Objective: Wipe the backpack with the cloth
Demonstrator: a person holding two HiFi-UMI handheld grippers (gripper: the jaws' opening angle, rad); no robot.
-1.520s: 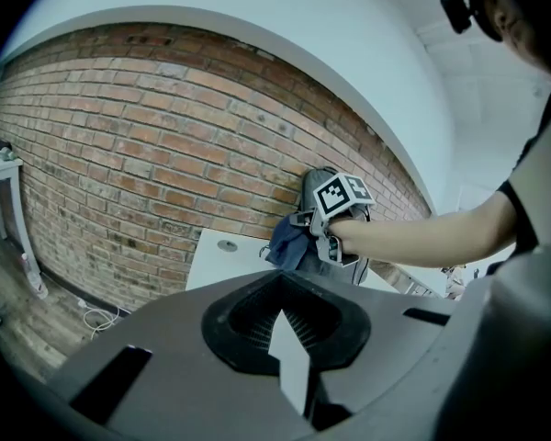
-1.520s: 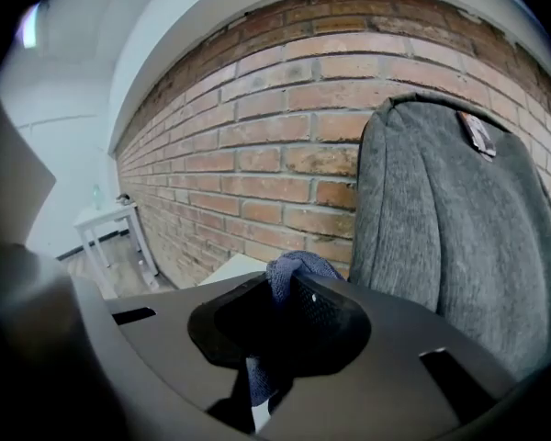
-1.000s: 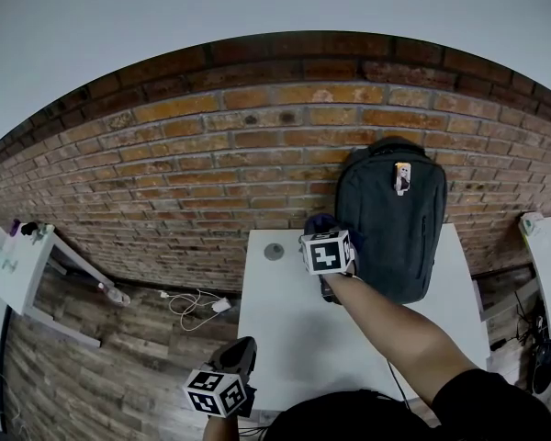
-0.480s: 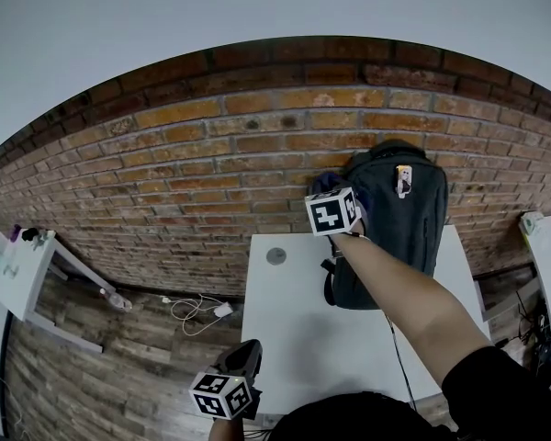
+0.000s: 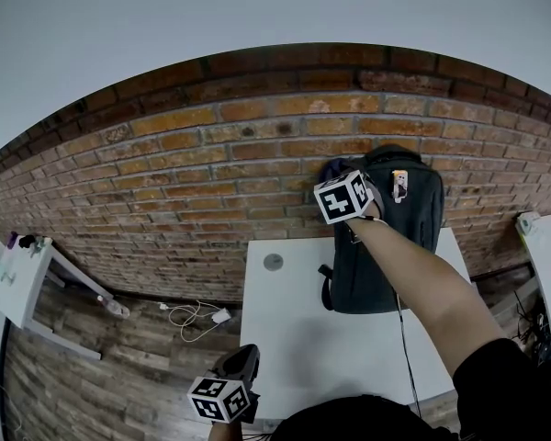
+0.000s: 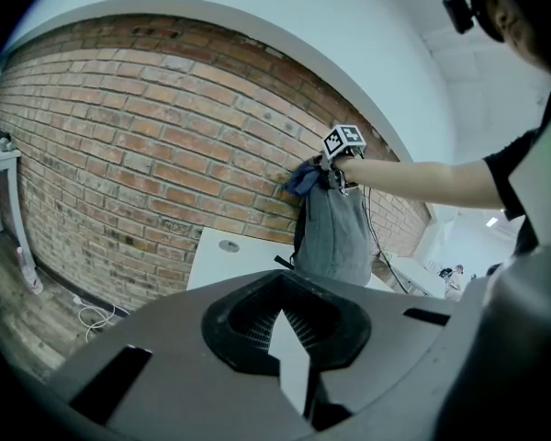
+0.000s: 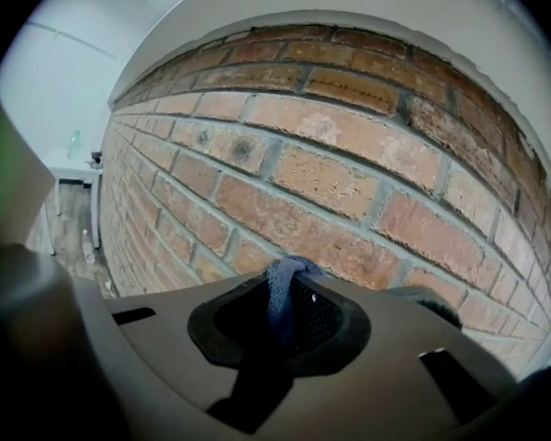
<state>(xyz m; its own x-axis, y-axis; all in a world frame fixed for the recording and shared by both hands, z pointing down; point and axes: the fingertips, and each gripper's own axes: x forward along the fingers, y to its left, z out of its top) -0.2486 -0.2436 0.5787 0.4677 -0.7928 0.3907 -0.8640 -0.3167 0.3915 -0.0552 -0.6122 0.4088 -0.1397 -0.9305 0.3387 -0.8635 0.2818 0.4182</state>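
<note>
A dark grey backpack [image 5: 390, 242] stands upright on the white table [image 5: 285, 329], leaning on the brick wall. My right gripper [image 5: 337, 176] is up at the backpack's top left corner, shut on a blue cloth [image 5: 331, 167] that lies against the bag and the bricks. In the right gripper view the cloth [image 7: 283, 288] hangs pinched between the jaws of that gripper [image 7: 280, 318], with brick close ahead. My left gripper [image 5: 241, 358] hangs low off the table's near left corner, shut and empty. From the left gripper view [image 6: 289, 356] the backpack [image 6: 335, 237] and cloth [image 6: 303, 178] show far off.
A round cable hole [image 5: 273, 262] sits in the table left of the backpack. A white shelf [image 5: 18, 274] stands far left, a white cable [image 5: 197, 312] lies on the wood floor, and another white table [image 5: 544, 246] stands at the right.
My right gripper has carried the cloth up the backpack's left side, from its lower part to its top corner. The left gripper has stayed where it was.
</note>
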